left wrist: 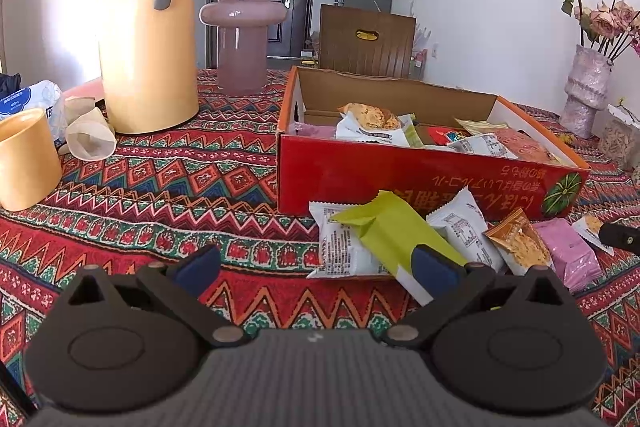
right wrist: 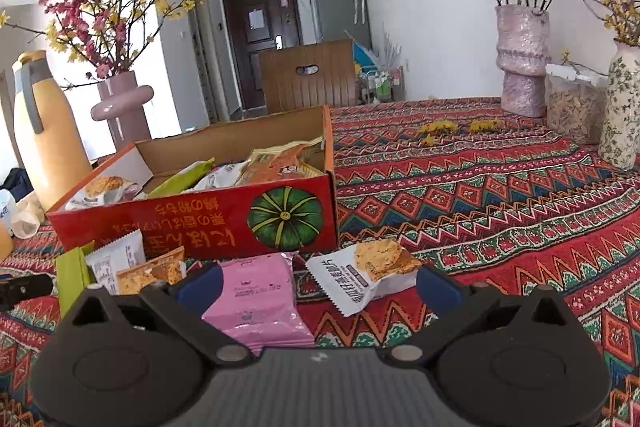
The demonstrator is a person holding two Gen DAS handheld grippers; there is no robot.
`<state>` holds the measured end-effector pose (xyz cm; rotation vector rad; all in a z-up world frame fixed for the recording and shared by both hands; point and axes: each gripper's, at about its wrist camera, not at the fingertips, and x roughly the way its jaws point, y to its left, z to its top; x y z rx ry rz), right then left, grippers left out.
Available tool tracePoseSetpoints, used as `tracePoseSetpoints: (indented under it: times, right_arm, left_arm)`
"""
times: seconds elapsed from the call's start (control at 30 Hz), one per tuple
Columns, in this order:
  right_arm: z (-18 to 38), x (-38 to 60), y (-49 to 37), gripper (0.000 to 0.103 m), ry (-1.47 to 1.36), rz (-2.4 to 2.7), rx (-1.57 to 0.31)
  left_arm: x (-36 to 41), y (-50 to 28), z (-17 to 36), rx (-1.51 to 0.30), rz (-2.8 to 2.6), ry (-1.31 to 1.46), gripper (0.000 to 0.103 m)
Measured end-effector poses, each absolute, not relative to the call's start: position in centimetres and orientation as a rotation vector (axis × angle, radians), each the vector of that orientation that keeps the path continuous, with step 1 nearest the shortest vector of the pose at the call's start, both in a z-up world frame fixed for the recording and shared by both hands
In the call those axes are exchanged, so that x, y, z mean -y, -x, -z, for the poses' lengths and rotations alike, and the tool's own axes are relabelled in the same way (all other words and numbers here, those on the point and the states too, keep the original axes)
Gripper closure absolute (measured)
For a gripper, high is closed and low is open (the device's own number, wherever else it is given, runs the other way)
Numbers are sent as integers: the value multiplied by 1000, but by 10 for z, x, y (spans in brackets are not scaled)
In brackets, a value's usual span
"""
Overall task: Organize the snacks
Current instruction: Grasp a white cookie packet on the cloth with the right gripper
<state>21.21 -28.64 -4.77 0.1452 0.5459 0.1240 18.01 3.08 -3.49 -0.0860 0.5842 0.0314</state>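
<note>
Snack packets crinkled, green, white, pink, beside red box, both tongs spread, empty.

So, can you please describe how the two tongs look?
Both look the same. The left tongs and the right tongs each have a matte black body with a ribbed centre plate, two round black discs, angular linkage arms with metal pivot pins, and dark blue finger pads. No cables or sleeves are visible.
</note>
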Motion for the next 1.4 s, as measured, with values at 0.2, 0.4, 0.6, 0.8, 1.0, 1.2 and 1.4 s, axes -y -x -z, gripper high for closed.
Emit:
tracePoseSetpoints:
  times: [0.2,0.4,0.6,0.8,1.0,1.2,1.4]
  right_arm:
    - [51,299,-240,0,-25,-97,-639]
    - [63,308,-269,0,9,-138,-746]
    - [70,311,-287,0,3,-125,-772]
    - [71,308,-292,0,1,-106,-765]
    - [70,310,-291,15,-12,-113,-748]
    - [68,309,-280,51,-7,-121,-691]
    - [66,305,-271,58,14,-108,-645]
  left_arm:
    - [-32,-180,35,-586,-29,93,0]
    - [-32,-181,35,-589,-32,94,0]
    - [-32,-181,36,-591,-32,95,0]
    - [-32,-181,36,-591,-32,95,0]
    - [-32,-181,36,-592,-33,96,0]
    - [-33,-180,36,-591,-36,103,0]
    - [-33,-180,36,-590,-36,106,0]
